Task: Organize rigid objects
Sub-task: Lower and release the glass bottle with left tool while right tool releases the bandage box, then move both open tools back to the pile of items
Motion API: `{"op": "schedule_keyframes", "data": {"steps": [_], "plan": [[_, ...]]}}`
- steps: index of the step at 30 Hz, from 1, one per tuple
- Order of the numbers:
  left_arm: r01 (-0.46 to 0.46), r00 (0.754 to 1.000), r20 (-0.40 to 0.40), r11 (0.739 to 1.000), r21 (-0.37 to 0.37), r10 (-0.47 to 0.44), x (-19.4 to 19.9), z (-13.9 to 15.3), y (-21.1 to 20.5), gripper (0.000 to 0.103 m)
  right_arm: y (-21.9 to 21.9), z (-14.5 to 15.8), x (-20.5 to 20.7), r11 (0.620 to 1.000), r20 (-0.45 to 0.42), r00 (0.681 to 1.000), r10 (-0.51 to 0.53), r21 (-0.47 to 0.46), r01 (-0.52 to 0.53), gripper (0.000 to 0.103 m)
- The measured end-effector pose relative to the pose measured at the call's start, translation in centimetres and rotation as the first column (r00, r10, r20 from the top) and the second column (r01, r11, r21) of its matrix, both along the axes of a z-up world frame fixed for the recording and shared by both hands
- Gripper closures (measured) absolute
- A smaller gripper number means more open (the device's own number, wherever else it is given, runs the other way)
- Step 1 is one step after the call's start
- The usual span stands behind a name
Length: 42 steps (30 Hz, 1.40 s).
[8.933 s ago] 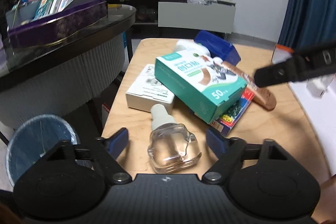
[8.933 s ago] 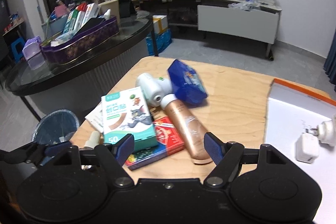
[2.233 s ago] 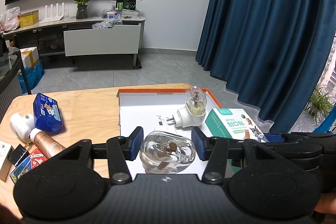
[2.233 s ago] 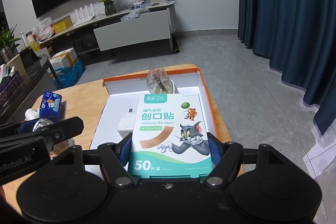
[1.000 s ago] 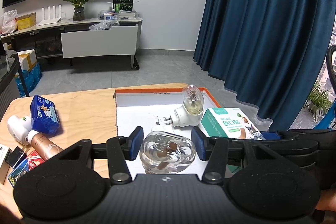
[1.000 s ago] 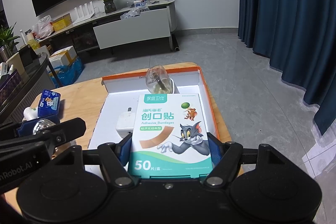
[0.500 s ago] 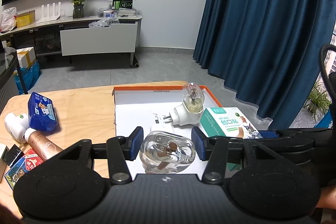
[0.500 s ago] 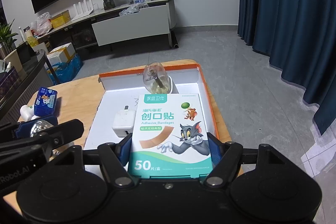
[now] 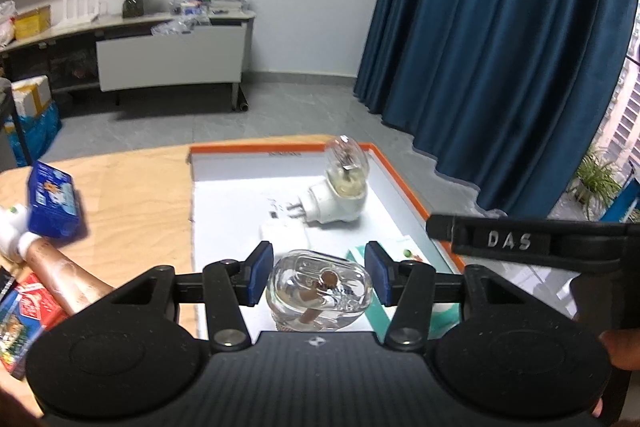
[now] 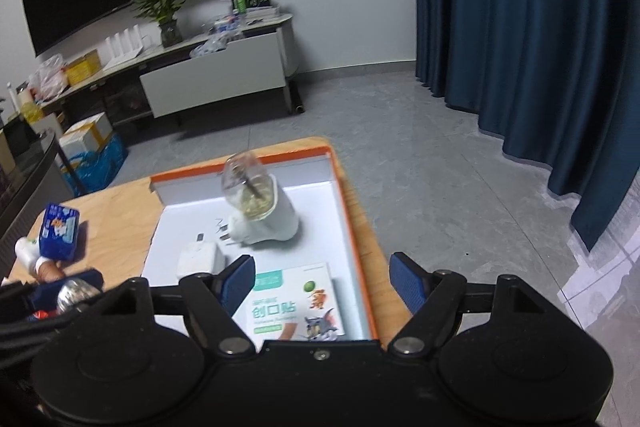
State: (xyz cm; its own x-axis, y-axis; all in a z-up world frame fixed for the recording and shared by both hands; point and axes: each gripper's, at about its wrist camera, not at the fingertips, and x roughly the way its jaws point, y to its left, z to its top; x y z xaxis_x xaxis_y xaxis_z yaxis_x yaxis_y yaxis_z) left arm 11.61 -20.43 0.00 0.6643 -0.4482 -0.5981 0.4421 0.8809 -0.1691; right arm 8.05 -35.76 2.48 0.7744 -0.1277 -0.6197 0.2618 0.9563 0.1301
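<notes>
While our left gripper [image 9: 319, 279] clamps the clear refill bottle [image 9: 320, 289], our right gripper [image 10: 323, 283] jaws gape wide above the flat bandage box [image 10: 298, 301].

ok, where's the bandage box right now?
The bandage box lies flat in the orange-rimmed tray, at its near right corner, below the open right tongs. The white plug-in diffuser and white adapter sit just beyond it.
</notes>
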Motion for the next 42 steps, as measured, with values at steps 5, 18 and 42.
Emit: {"op": "schedule_keyframes", "data": {"steps": [5, 18, 42], "plan": [[0.001, 0.999, -0.033, 1.000, 0.009, 0.000, 1.6, -0.7, -0.9, 0.038, -0.4, 1.0, -0.4, 1.000, 0.032, 0.999, -0.008, -0.001, 0.008, 0.014], [-0.097, 0.994, 0.039, 0.995, -0.004, 0.097, 1.2, 2.7, 2.6, 0.022, 1.8, 3.2, -0.9, 0.999, 0.083, 0.996, 0.037, -0.018, -0.036, 0.014], [-0.308, 0.951, -0.008, 0.951, 0.041, 0.309, -0.3, 2.2, 13.4, 0.017, 14.2, 1.2, 1.3, 0.962, -0.010, 0.962, 0.272, -0.013, -0.272, 0.014]]}}
